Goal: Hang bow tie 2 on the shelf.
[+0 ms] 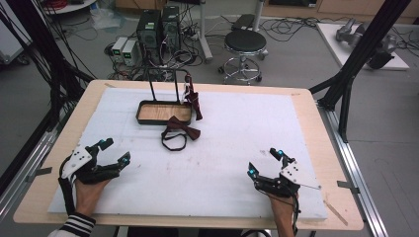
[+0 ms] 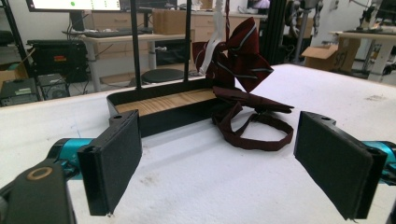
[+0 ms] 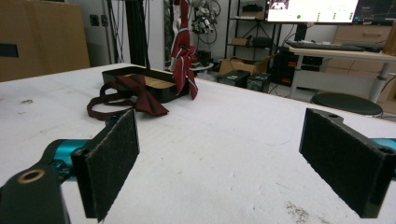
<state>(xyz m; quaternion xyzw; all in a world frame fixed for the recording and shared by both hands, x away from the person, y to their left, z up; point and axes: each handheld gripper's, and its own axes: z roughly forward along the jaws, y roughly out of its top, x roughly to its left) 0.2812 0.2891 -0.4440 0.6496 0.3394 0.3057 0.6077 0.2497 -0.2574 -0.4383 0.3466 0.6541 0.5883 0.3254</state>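
I have both grippers parked low at the near edge of the white foam mat (image 1: 212, 168), the left gripper (image 1: 114, 151) at the near left and the right gripper (image 1: 266, 162) at the near right, each with its jaws spread wide and nothing between the pads. From the left gripper view the black pads (image 2: 114, 161) frame bare mat, and the same goes for the right gripper view. Ahead of me, toward the far middle of the mat, lies the dark red bow tie (image 1: 180, 131), flat on the foam, its bow touching or just beside the near right corner of the black stand tray (image 1: 143, 118) and its strap loop (image 1: 173, 142) spilling toward me. The bow's long axis runs roughly left to right across the table. A second striped bow tie (image 1: 193, 98) hangs from the stand's upright rods (image 1: 151, 86), just behind the lying one. I judge the left gripper somewhat nearer to the lying tie, which sits forward and to its right; from the right gripper it is forward and well to the left. Between the grippers and the tie the mat is open, so either approach is free; the crowding is on the far side, where tray wall and hanging tie sit close to the bow.
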